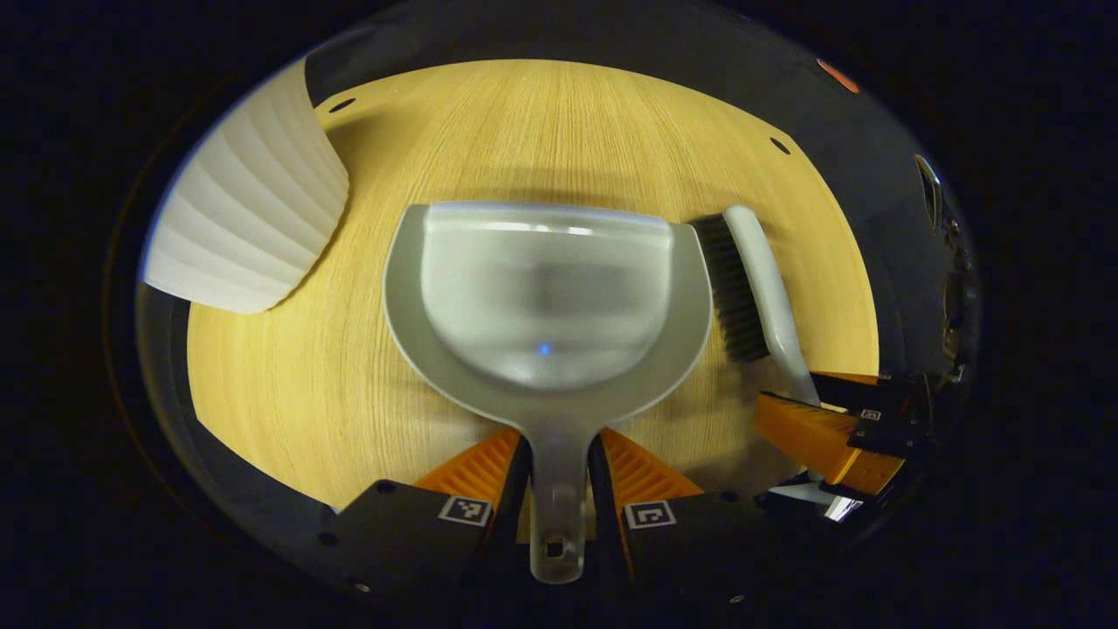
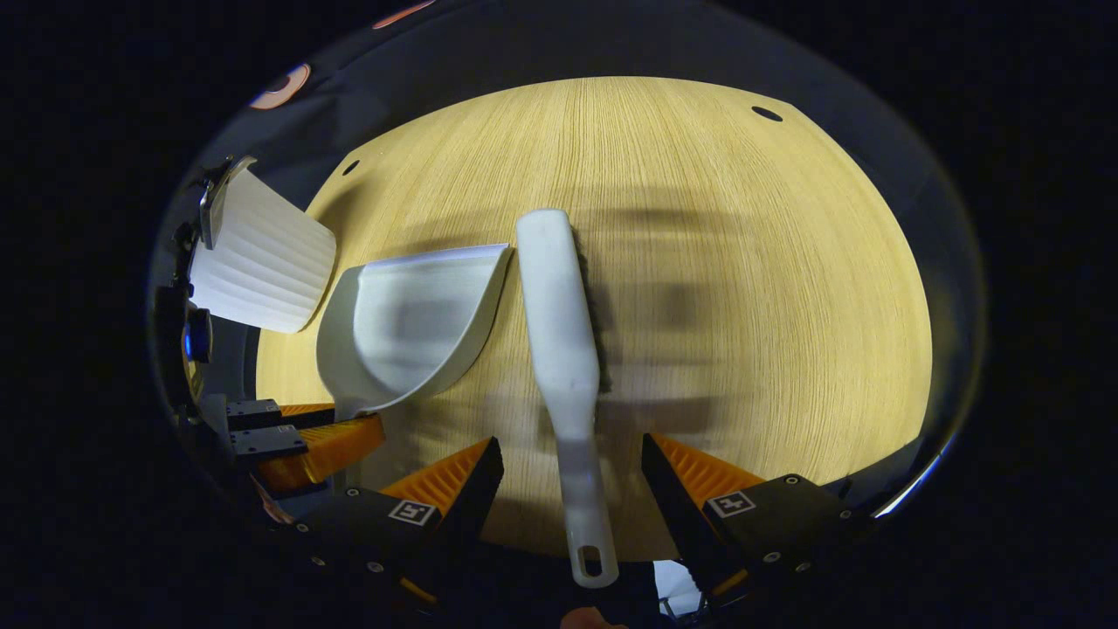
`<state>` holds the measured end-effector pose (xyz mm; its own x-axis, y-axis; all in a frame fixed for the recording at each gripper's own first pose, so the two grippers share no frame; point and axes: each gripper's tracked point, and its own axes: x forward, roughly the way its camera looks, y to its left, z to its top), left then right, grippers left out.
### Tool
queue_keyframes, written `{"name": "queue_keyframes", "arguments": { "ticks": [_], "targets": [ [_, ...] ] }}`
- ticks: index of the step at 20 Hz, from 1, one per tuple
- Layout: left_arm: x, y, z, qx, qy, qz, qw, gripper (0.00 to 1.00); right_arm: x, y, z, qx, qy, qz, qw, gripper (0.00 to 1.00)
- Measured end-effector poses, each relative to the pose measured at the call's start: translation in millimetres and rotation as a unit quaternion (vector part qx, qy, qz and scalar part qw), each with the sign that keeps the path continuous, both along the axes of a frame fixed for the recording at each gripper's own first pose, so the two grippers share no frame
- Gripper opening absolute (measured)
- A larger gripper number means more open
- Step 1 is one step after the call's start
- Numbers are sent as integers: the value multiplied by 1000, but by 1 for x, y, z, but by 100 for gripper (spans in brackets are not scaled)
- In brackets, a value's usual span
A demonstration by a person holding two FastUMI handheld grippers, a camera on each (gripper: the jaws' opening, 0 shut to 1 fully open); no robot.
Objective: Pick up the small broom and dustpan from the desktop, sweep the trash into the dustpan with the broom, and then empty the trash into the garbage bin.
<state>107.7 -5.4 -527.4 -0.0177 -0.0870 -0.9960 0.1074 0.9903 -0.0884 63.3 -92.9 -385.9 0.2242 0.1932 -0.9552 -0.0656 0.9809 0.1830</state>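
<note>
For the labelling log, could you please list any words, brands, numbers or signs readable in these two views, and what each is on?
No readable words, brands or numbers.
Square black-and-white coded markers sit on the left gripper and on the right gripper: patterns, not text.
The translucent grey plastic dustpan, white-handled small broom, ribbed white garbage bin and pale wood desktop bear no visible print.

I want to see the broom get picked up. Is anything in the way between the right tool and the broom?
Nothing visible is. In the right gripper view the broom handle lies between the open fingers of the right tool, with bare desktop on both sides. The dustpan sits beside it, off to one side, its handle between the left tool's fingers.
</note>
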Motion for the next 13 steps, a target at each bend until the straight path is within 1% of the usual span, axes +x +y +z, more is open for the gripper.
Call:
{"name": "queue_keyframes", "arguments": {
  "ticks": [5, 6, 7, 10, 12, 13],
  "targets": [
    [2, -1, 13, -4, -3, -19, 1000, 56, 2, -2, 6, 3, -6, -5, 1000, 96],
    [-1, 2, 16, 0, 0, -29, 1000, 58, 3, -3, 6, 2, -9, -8, 1000, 96],
    [1, 7, 23, 5, -4, -36, 999, 64, 4, -5, 8, 2, -11, -9, 1000, 96],
    [11, 11, 41, 5, -27, -30, 999, 75, 7, -10, 14, -1, -25, -18, 1000, 96],
    [24, 11, 58, -2, -53, -29, 998, 74, 19, -16, 28, -7, -55, -26, 998, 97],
    [32, 12, 66, 3, -68, -41, 997, 75, 27, -20, 37, -13, -76, -33, 997, 96]
  ]
}}
